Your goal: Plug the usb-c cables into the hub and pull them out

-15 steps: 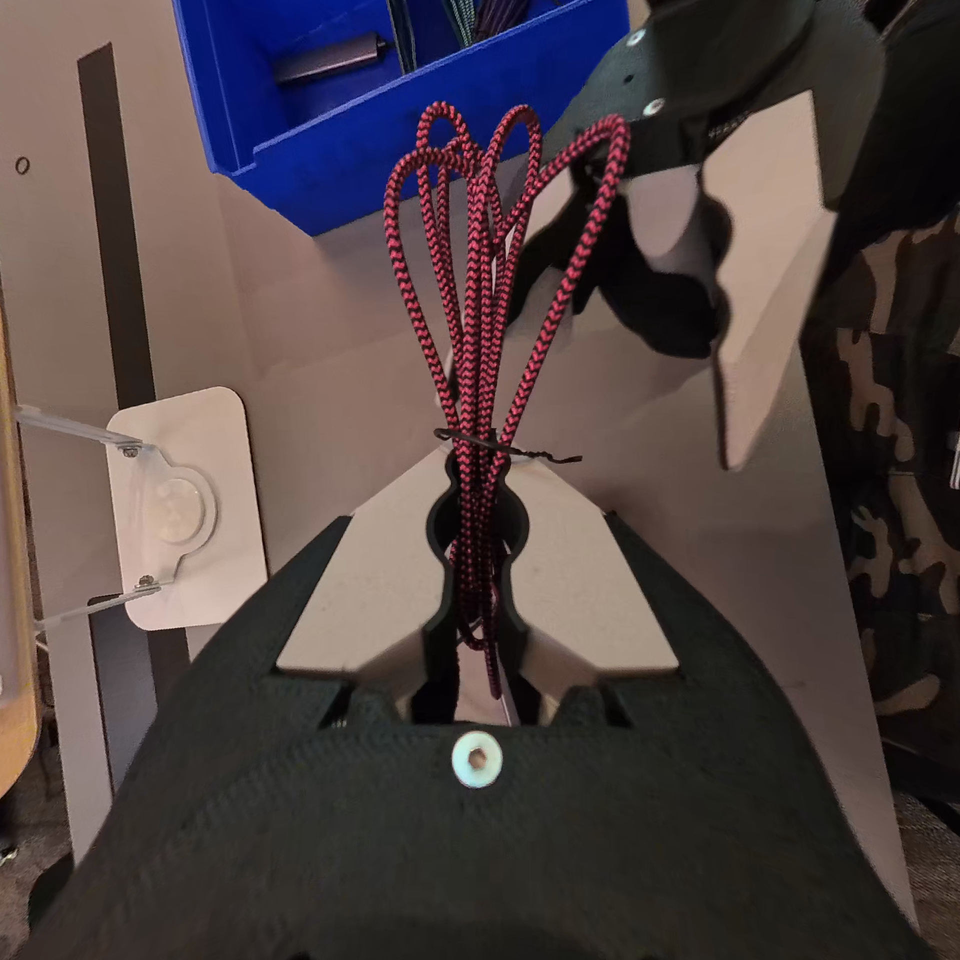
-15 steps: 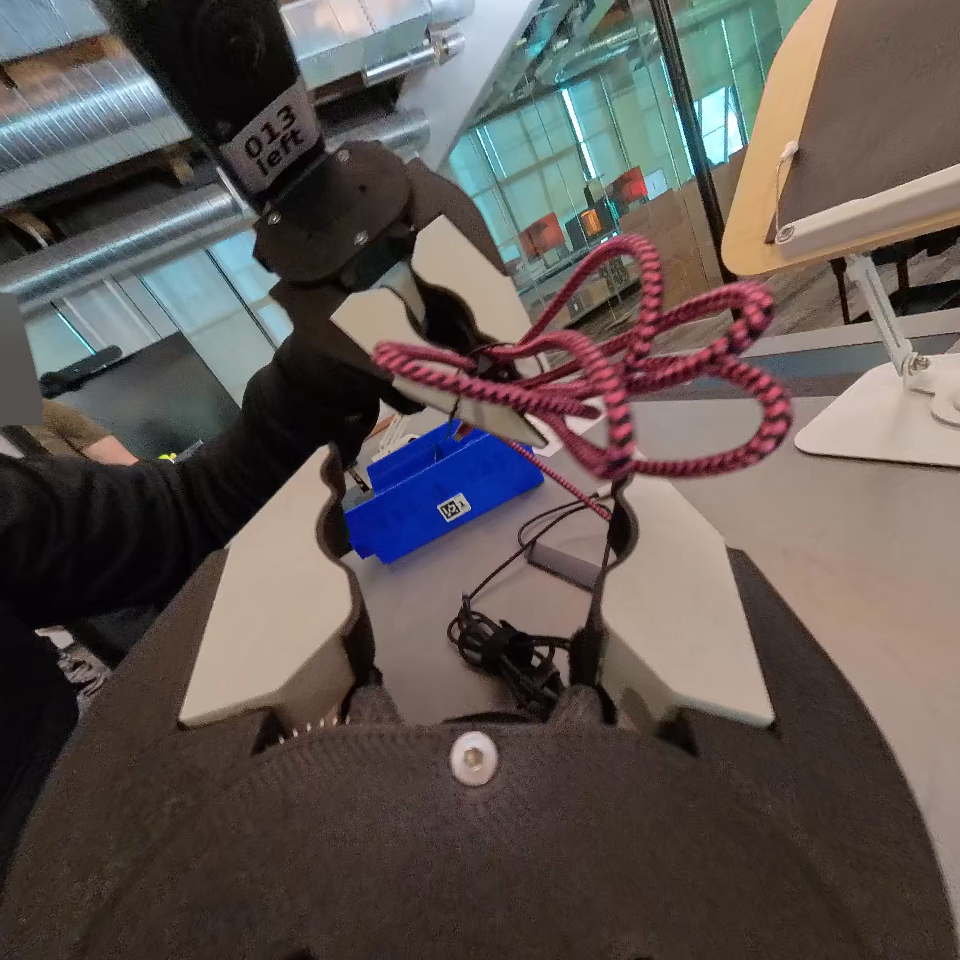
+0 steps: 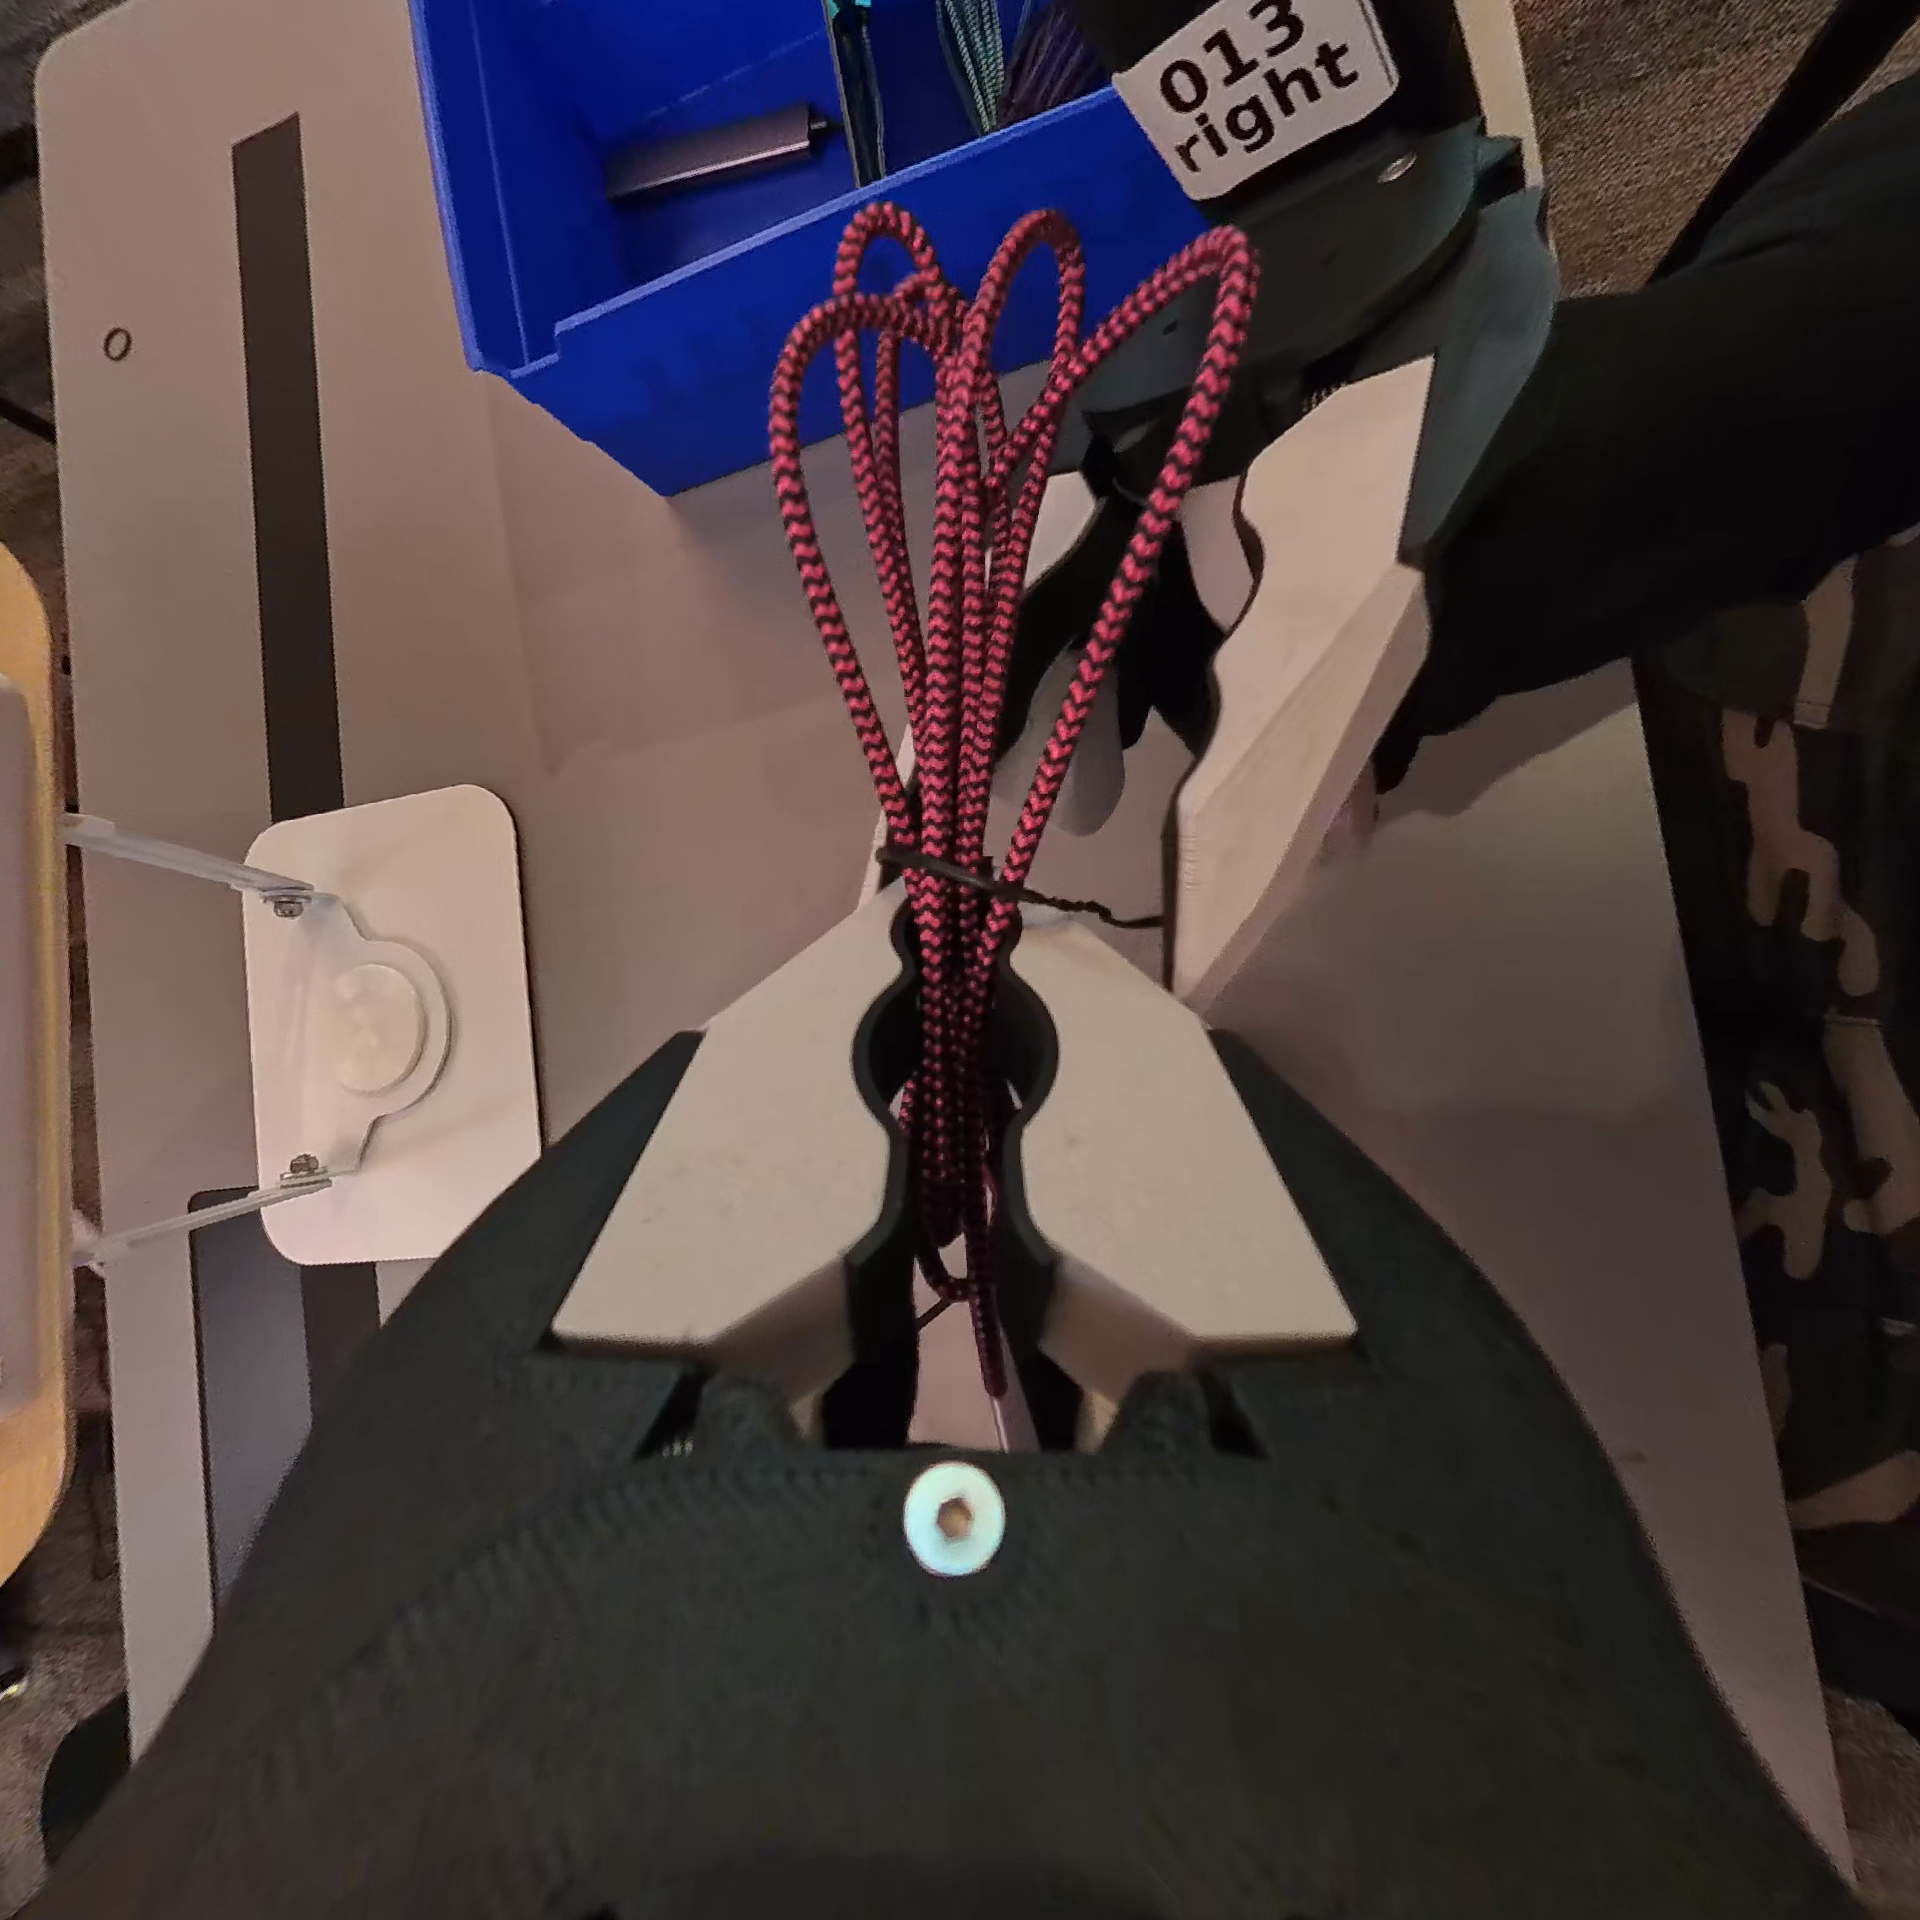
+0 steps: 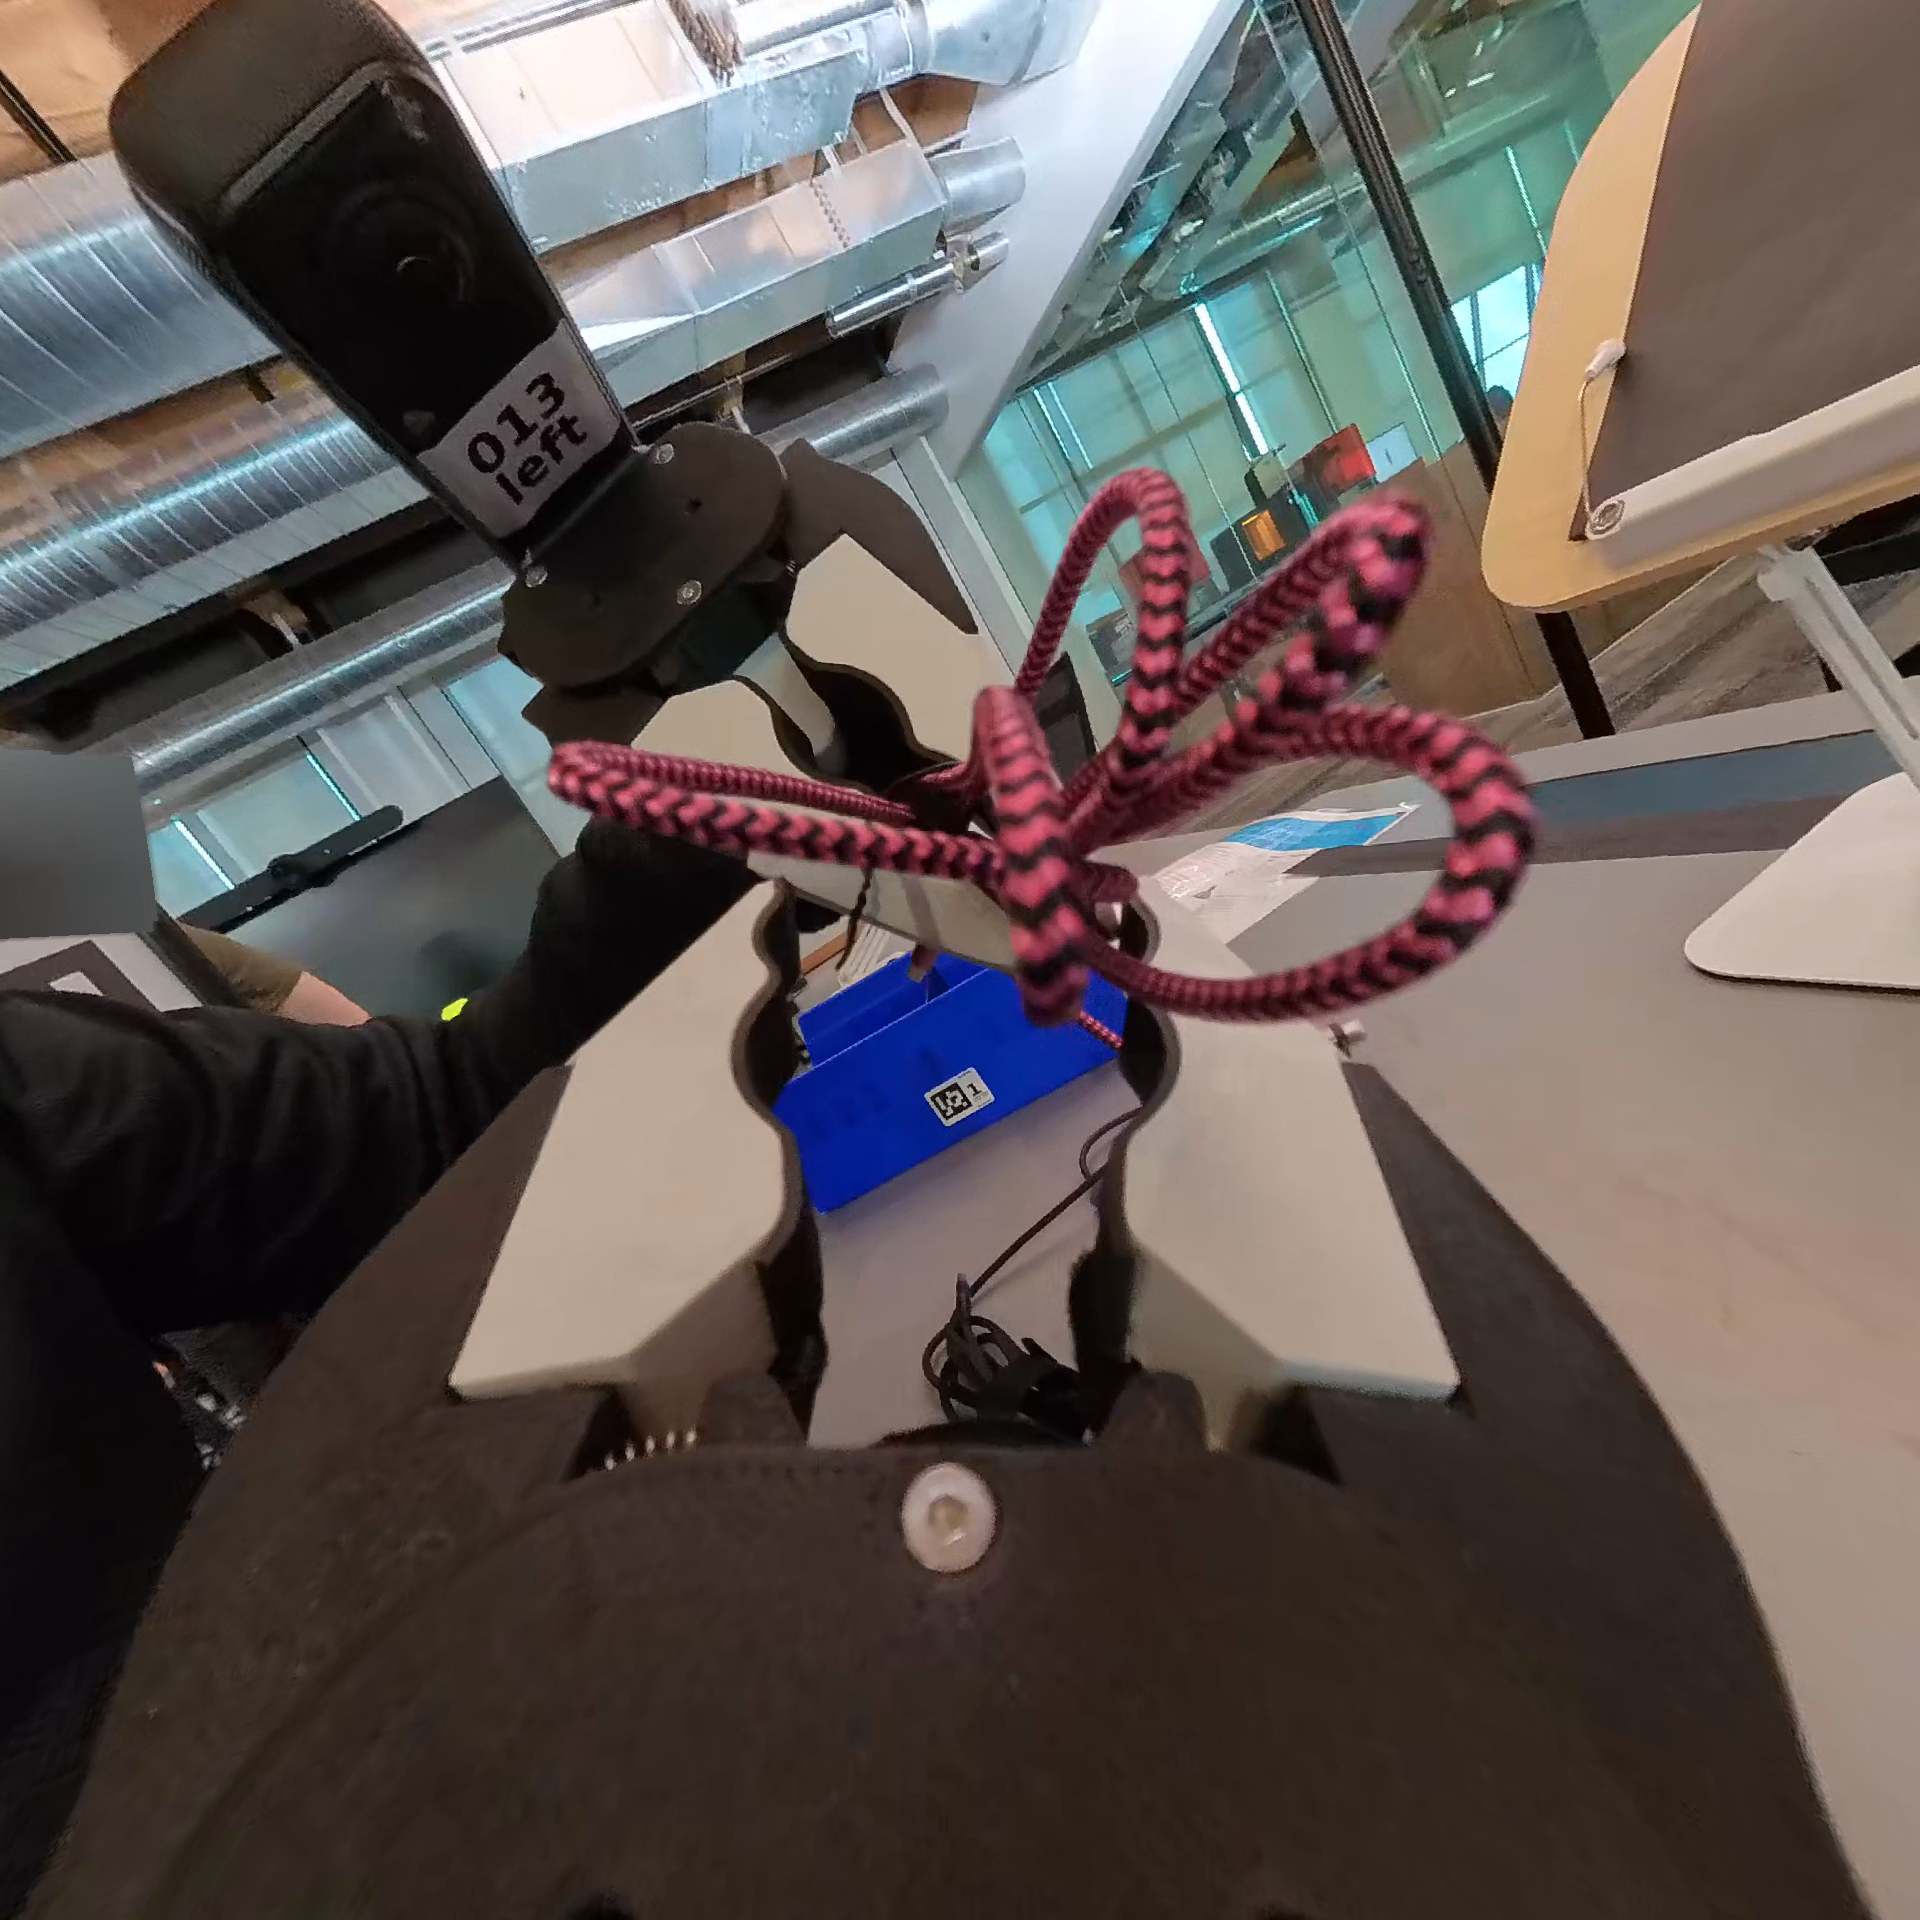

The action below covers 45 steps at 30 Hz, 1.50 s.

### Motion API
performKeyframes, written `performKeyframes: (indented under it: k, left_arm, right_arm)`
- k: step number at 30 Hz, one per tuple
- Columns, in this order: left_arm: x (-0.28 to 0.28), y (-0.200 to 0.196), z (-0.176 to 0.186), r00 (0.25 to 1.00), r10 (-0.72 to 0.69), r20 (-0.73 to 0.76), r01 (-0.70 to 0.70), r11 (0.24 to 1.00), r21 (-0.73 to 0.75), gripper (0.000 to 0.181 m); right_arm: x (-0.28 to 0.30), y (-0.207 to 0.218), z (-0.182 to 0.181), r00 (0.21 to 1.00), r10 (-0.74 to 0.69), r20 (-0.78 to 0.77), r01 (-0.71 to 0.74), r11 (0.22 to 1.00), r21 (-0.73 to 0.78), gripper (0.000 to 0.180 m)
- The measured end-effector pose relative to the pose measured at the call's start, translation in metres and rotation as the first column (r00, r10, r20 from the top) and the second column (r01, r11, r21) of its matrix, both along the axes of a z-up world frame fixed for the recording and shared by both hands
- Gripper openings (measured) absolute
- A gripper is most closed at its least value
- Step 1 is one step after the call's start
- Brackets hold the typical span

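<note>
My left gripper is shut on a bundled red-and-black braided cable tied with a black twist tie, and holds it above the table. Its loops fan out past the fingertips. My right gripper is open, and the cable's loops hang right at its fingertips, unclamped. The right gripper also shows in the left wrist view, behind the loops. The left gripper shows in the right wrist view, clamping the bundle. A thin black cable lies coiled on the table.
A blue bin holding a grey device and other cables stands on the grey table beyond the grippers; it also shows in the right wrist view. A white stand base sits at the left. A person in camouflage trousers stands at the right. The grippers are tip to tip, or close to it.
The right gripper has moved closer to the cable loops and its jaws have narrowed. The left gripper still holds the bundle, nearly still.
</note>
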State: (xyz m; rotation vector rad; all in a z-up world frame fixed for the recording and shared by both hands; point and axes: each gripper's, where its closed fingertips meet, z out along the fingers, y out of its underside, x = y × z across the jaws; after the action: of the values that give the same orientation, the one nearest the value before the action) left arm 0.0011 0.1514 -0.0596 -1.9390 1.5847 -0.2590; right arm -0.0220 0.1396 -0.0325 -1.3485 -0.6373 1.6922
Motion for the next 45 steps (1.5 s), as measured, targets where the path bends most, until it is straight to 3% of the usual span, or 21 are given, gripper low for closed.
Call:
performKeyframes:
  k: [15,18,40,42,45]
  left_arm:
    - [0.005,0.0,0.006,1.0,0.001,0.015,-0.001,1.0,0.016,0.004]
    - [0.005,-0.001,0.008,1.0,-0.004,0.017,0.003,1.0,0.015,0.004]
    - [0.007,0.003,-0.001,0.999,0.033,-0.004,-0.033,0.999,0.01,0.004]
    - [0.006,0.003,-0.001,1.0,0.031,-0.005,-0.03,0.999,0.012,0.004]
    - [0.007,0.002,0.0,1.0,0.03,0.001,-0.03,1.0,0.009,0.004]
  right_arm:
    - [0.011,0.003,-0.007,1.0,0.015,0.007,-0.016,0.999,0.033,0.032]
    - [0.014,0.002,-0.008,0.999,0.032,-0.002,-0.032,0.999,0.043,0.016]
    - [0.028,0.005,-0.011,0.996,-0.039,0.086,0.026,0.989,0.144,0.0]
    - [0.03,0.011,-0.015,0.994,-0.055,0.093,0.045,0.994,0.103,0.046]
    - [0.03,0.009,-0.016,0.997,-0.033,0.074,0.025,0.994,0.103,0.075]
